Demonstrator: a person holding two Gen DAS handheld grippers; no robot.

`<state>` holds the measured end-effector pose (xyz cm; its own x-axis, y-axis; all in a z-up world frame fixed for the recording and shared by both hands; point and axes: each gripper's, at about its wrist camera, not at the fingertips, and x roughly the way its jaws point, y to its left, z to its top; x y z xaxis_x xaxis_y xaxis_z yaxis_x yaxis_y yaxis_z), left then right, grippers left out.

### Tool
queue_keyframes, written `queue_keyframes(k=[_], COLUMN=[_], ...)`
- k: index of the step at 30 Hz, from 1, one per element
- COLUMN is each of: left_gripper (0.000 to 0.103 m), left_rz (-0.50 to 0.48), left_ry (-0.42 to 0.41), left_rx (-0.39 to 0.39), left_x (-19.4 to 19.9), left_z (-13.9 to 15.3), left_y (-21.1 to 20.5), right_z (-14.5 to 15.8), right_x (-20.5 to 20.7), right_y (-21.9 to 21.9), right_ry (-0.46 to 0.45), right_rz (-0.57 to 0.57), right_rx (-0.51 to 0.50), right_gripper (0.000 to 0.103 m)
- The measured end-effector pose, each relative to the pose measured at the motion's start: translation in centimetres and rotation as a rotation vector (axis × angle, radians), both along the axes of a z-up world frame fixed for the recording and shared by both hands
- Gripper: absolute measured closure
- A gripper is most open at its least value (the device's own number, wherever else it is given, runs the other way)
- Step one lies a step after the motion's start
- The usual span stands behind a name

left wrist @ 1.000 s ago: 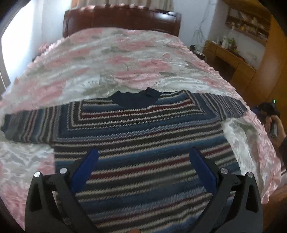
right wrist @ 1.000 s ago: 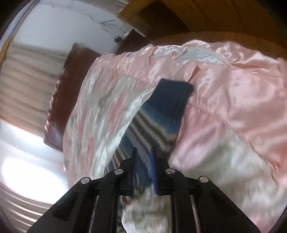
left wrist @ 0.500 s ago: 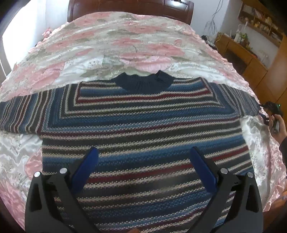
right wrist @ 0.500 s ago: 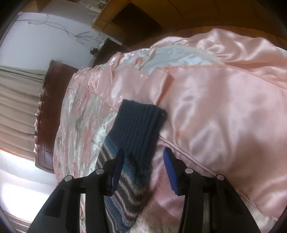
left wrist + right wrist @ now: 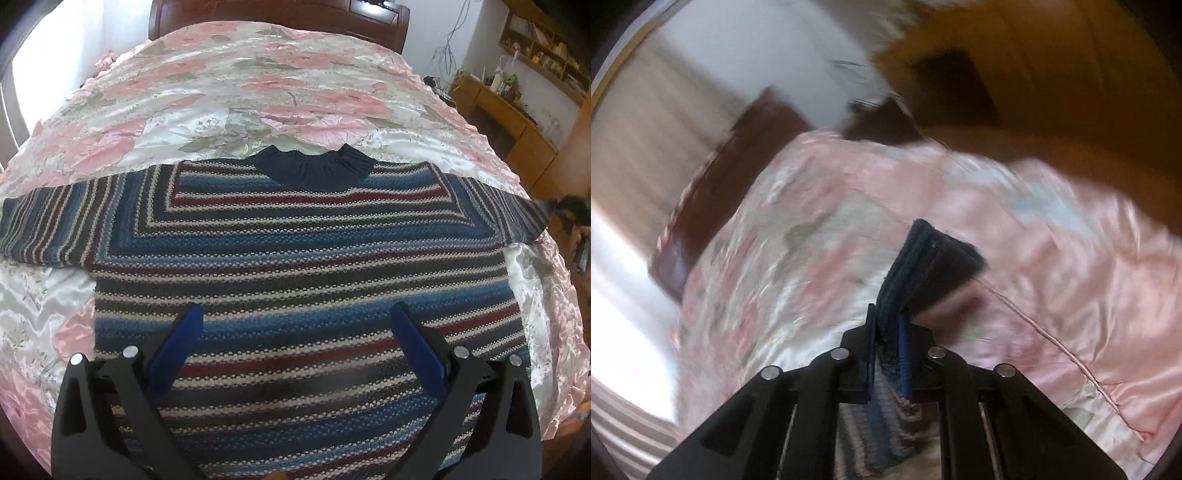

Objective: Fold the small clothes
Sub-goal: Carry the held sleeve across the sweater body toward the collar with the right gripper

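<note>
Two hand-held grippers at work over one striped sweater [image 5: 295, 266], spread flat on the bed [image 5: 258, 88] with collar [image 5: 310, 166] toward 12 o'clock and sleeves stretched out along the 9-to-3 line. Left hand-held gripper [image 5: 295, 343] hovering above the lower body of the garment, fingers spread wide, empty, blue pads [image 5: 177, 343] framing the hem area at 6 o'clock. Right hand-held gripper [image 5: 886, 354] closed narrow on the dark ribbed cuff [image 5: 923, 269] of the right sleeve, seen lifted off the pink satin bedspread [image 5: 1071, 295] in the blurred right wrist view; from the left wrist view, visible only as a dark shape at the 3 o'clock edge, where that sleeve ends. Probably the start of the first fold: sleeve to be carried across toward 9 o'clock, along its own long axis, onto the chest. Right hand clearly the nearer for that; left free to pin the body. Risk of the knit dragging the shoulder along.
</note>
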<state>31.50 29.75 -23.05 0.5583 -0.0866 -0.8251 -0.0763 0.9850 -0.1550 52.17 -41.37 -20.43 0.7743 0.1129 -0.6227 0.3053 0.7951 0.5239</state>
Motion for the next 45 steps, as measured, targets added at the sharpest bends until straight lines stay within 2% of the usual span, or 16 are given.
queue_keyframes(k=[4,7,10,12,15,18,24,30,32,34,35,36,37,38,43,45], left_gripper=[0.003,0.003,0.003,0.003,0.003,0.003,0.003,0.003,0.003,0.003,0.003,0.003,0.003,0.003,0.003,0.003], left_rz=[-0.008,0.013,0.036,0.045,0.058,0.071,0.09,0.08,0.087,0.098,0.096,0.081,0.069,0.071,-0.054,-0.052], left_ry=[-0.016,-0.033,-0.049,-0.058,-0.071,-0.078,-0.081,-0.09,-0.095,-0.09,-0.082,-0.073,-0.058,-0.034,0.043,0.097], left_rx=[-0.01,-0.038,-0.031,-0.04,-0.04,-0.043,-0.051,-0.093,-0.113,-0.159,-0.202,-0.291,-0.382,-0.45,-0.644,-0.668], left_x=[-0.4,-1.2,-2.2,-3.0,-4.1,-5.0,-5.4,-3.6,-2.6,-1.1,-0.4,0.7,1.9,3.1,10.5,12.9], left_z=[0.6,1.2,1.8,2.4,3.1,3.4,3.4,3.4,3.4,3.3,3.1,2.7,2.2,1.7,-1.2,-3.3], left_y=[0.9,2.6,4.0,5.3,7.1,8.8,11.6,13.5,14.1,14.7,14.8,14.8,14.9,14.7,10.1,8.5], right_z=[6.3,9.6,10.8,10.3,8.1,5.0,-4.5,-10.8,-12.4,-12.6,-11.8,-10.9,-10.0,-8.9,-7.3,-7.2], right_x=[-0.7,-1.1,-1.9,-2.1,-2.2,-2.3,-4.7,-7.9,-8.4,-9.2,-10.0,-11.0,-11.7,-13.2,-20.2,-21.9], right_y=[8.4,16.8,25.0,29.6,36.3,40.8,53.0,60.2,61.4,61.5,61.0,60.2,59.2,57.5,49.4,47.0], right_ry=[-0.06,-0.081,-0.086,-0.07,-0.02,0.039,0.108,0.11,0.144,0.164,0.131,0.095,0.067,0.033,-0.027,-0.047], right_rz=[0.108,0.206,0.288,0.337,0.409,0.463,0.608,0.74,0.792,0.851,0.845,0.831,0.825,0.817,0.76,0.724], right_rx=[-0.183,-0.386,-0.582,-0.654,-0.691,-0.728,-1.017,-1.191,-1.179,-1.077,-1.033,-0.998,-0.957,-0.866,-0.44,-0.339], right_gripper=[0.093,0.093,0.093,0.093,0.093,0.093,0.094,0.094,0.089,0.056,0.048,0.034,0.029,0.028,0.021,0.021])
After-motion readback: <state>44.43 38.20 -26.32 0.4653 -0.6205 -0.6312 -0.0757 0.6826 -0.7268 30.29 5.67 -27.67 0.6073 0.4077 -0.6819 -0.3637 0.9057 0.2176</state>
